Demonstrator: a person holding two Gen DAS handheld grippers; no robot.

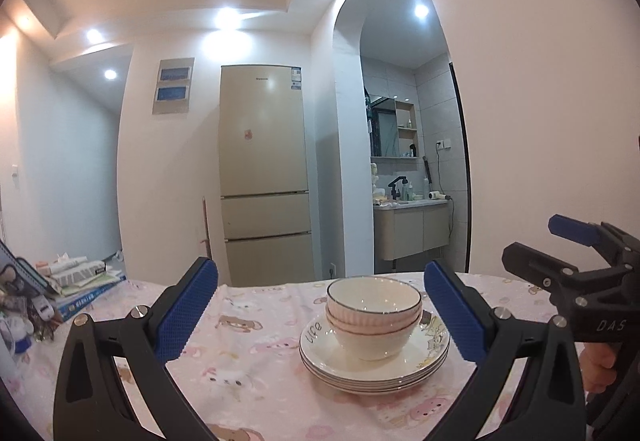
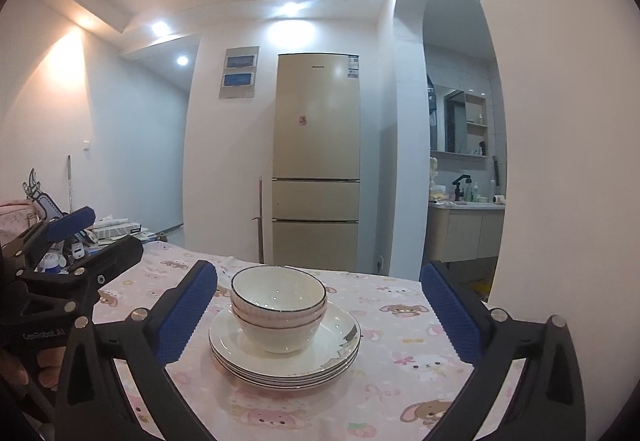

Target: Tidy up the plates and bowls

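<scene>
A nested stack of white bowls (image 1: 374, 317) (image 2: 278, 305) with dark rims stands on a stack of white plates (image 1: 352, 373) (image 2: 240, 353) in the middle of the table. My left gripper (image 1: 320, 273) is open and points level at the stack from the near side, with the crockery a little right of centre between its blue pads (image 1: 188, 309) but farther off, untouched. My right gripper (image 2: 319, 275) is open too, framing the stack from the near side without touching it. Each gripper shows at the edge of the other's view: the right gripper (image 1: 540, 245) and the left gripper (image 2: 100, 237).
A pink cartoon-print cloth (image 1: 240, 361) (image 2: 400, 341) covers the table. Books, boxes and small clutter (image 1: 76, 281) (image 2: 112, 231) are piled at its left end. Beyond the far edge stand a beige fridge (image 1: 264, 169) and an arched opening to a washbasin (image 1: 412, 209). A hand (image 1: 600, 365) holds the right gripper.
</scene>
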